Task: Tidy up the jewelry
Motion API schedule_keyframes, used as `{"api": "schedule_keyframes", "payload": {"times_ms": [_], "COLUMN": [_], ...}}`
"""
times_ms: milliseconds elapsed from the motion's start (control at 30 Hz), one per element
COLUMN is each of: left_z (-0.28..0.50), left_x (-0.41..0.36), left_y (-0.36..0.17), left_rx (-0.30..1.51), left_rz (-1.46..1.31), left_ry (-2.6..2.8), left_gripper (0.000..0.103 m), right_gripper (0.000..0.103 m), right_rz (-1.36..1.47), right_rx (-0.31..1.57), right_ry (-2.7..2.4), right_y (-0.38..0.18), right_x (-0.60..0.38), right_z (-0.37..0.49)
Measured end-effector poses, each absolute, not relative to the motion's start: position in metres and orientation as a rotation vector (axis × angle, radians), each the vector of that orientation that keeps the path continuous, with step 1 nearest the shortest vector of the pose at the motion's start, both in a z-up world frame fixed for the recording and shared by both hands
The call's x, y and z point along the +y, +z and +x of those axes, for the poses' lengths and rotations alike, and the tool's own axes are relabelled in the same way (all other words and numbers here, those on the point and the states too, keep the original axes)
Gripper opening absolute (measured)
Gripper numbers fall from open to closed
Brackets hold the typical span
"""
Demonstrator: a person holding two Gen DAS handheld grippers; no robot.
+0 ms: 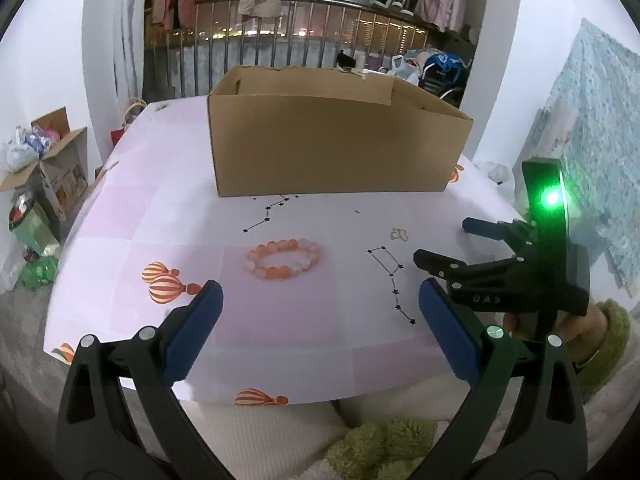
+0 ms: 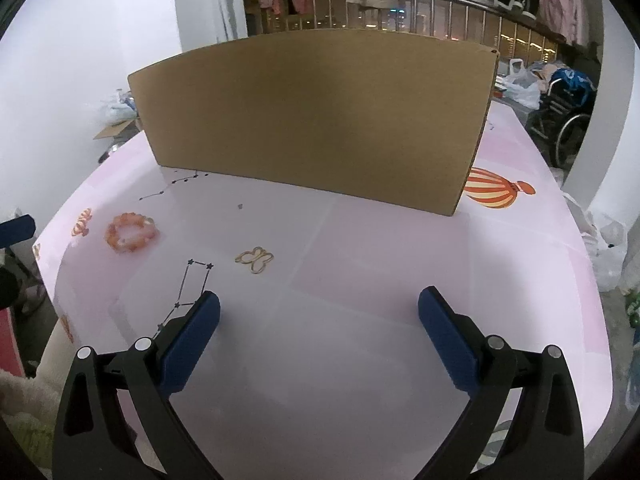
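An orange and pink bead bracelet (image 1: pixel 285 259) lies on the pink tablecloth, just ahead of my open left gripper (image 1: pixel 320 300); the bracelet (image 2: pixel 130 232) also shows at the left in the right wrist view. A small gold butterfly-shaped piece (image 2: pixel 256 258) lies ahead and left of my open right gripper (image 2: pixel 319 306), and is faint as a butterfly piece (image 1: pixel 399 234) in the left wrist view. An open cardboard box (image 1: pixel 336 142) stands behind them; its inside is hidden. The right gripper (image 1: pixel 440 242) appears from the side at the right, open and empty.
The table (image 2: pixel 400 260) has a pink cloth printed with balloons and star lines. A hand in a green fuzzy sleeve (image 1: pixel 600 336) holds the right gripper. Boxes and bags (image 1: pixel 40 184) crowd the floor at left, a wheelchair (image 2: pixel 564 120) at right.
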State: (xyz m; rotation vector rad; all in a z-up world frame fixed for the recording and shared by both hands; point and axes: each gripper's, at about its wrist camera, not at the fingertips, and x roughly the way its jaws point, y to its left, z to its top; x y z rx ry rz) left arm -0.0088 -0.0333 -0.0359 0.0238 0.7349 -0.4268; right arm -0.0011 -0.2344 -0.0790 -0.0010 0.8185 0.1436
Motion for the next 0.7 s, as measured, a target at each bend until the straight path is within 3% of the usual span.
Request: {"api": "schedule_keyframes", "payload": {"times_ms": [700], "left_z": [-0.008], "left_x": [-0.029], "left_y": [-0.038], "left_rx": [0.722], "left_rz": [-0.037], "left_ry": [-0.514], "left_gripper": [0.095], "right_gripper": [0.097], "right_rz": [0.053], "right_rx": [0.795], "right_ry": [0.140], "right_y": [-0.080], "right_x": [-0.235], "right_z": [-0.001]}}
